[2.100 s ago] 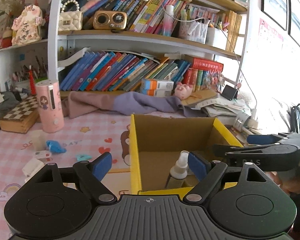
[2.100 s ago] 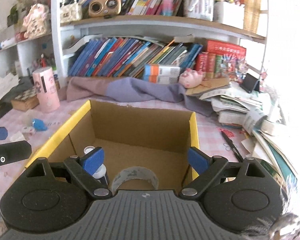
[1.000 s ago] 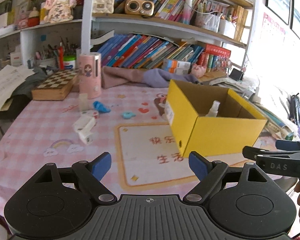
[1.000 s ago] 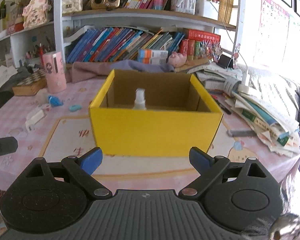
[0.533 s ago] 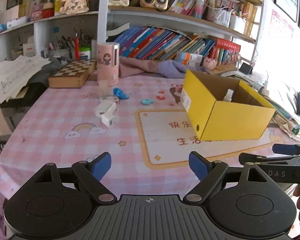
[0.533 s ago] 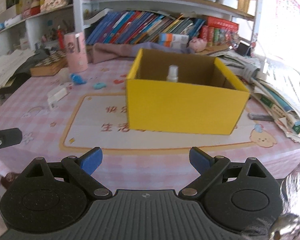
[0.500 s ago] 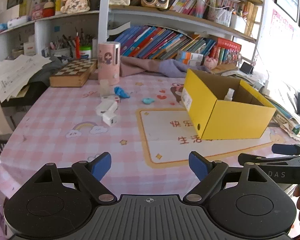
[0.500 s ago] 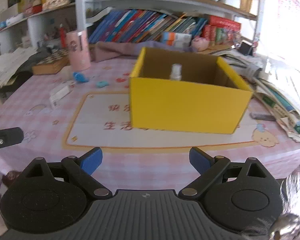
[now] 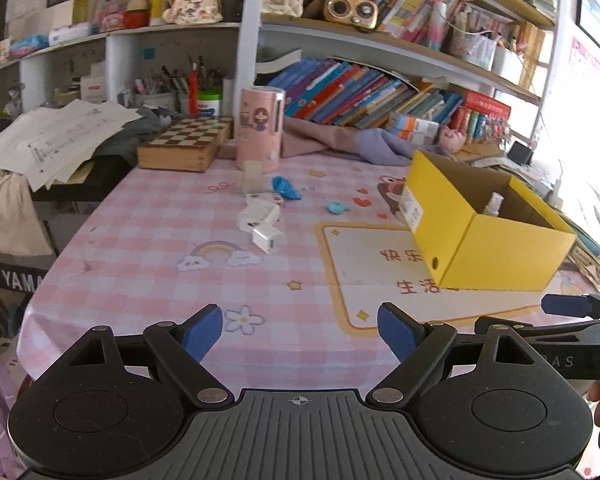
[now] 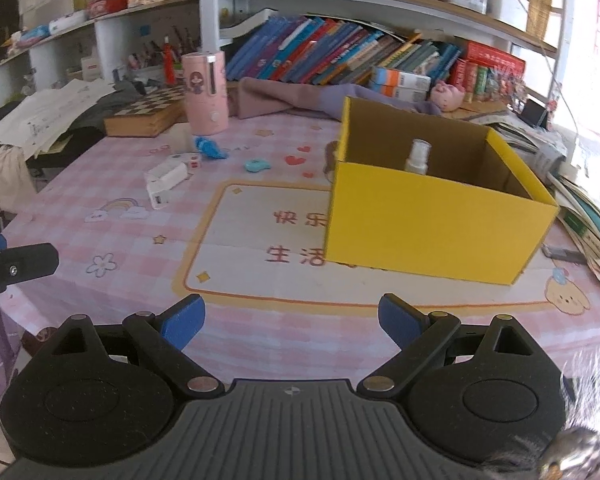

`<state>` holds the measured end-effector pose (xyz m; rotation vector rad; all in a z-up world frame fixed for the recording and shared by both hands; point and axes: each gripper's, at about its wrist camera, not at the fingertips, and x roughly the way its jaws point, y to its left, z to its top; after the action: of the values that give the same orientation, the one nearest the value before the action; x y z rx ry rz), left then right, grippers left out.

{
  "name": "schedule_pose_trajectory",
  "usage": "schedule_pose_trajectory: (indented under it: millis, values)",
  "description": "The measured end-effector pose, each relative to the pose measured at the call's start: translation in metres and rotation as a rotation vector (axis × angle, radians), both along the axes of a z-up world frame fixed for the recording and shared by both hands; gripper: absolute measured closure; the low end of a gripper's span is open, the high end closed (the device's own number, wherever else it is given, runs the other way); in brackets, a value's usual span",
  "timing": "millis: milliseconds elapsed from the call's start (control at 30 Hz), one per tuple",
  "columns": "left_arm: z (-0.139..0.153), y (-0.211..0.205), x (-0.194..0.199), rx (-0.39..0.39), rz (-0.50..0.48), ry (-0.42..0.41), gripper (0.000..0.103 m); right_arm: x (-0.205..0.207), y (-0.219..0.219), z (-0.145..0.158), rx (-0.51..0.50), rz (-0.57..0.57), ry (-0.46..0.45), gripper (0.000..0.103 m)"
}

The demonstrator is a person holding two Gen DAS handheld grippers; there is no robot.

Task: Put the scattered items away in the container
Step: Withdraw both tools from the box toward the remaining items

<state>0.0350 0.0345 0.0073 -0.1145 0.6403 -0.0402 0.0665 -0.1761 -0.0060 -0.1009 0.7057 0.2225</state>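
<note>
Both grippers withdrawn from the yellow cardboard box (image 10: 436,224) to the table's near edge; left gripper (image 9: 300,332) and right gripper (image 10: 290,320) wide, empty. White plastic charger block (image 9: 266,238) lies left of box; likely light, rigid, smooth; I'd pinch its flat sides.

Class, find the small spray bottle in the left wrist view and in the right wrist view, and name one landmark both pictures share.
Left wrist view: spray bottle at right, inside the yellow box.
Right wrist view: spray bottle right of centre, inside the yellow box, near its back wall.
Shared landmark: pink cylinder beside the chessboard.
</note>
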Motion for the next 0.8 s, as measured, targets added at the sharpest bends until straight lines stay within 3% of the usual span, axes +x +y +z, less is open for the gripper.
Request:
schedule_pose_trajectory:
  millis: [200, 400, 800]
  values:
    - [-0.001, 0.009, 0.004, 0.011, 0.01, 0.018, 0.016, 0.004, 0.015, 0.003, 0.011, 0.059, -0.007, 0.013]
    - [-0.003, 0.014, 0.01, 0.016, 0.012, 0.023, 0.016, 0.014, 0.027, 0.003, 0.01, 0.091, -0.016, 0.029]
    - [-0.009, 0.016, 0.051, 0.048, 0.001, 0.027, 0.016, 0.062, 0.044, -0.001, 0.009, 0.125, -0.018, 0.037]
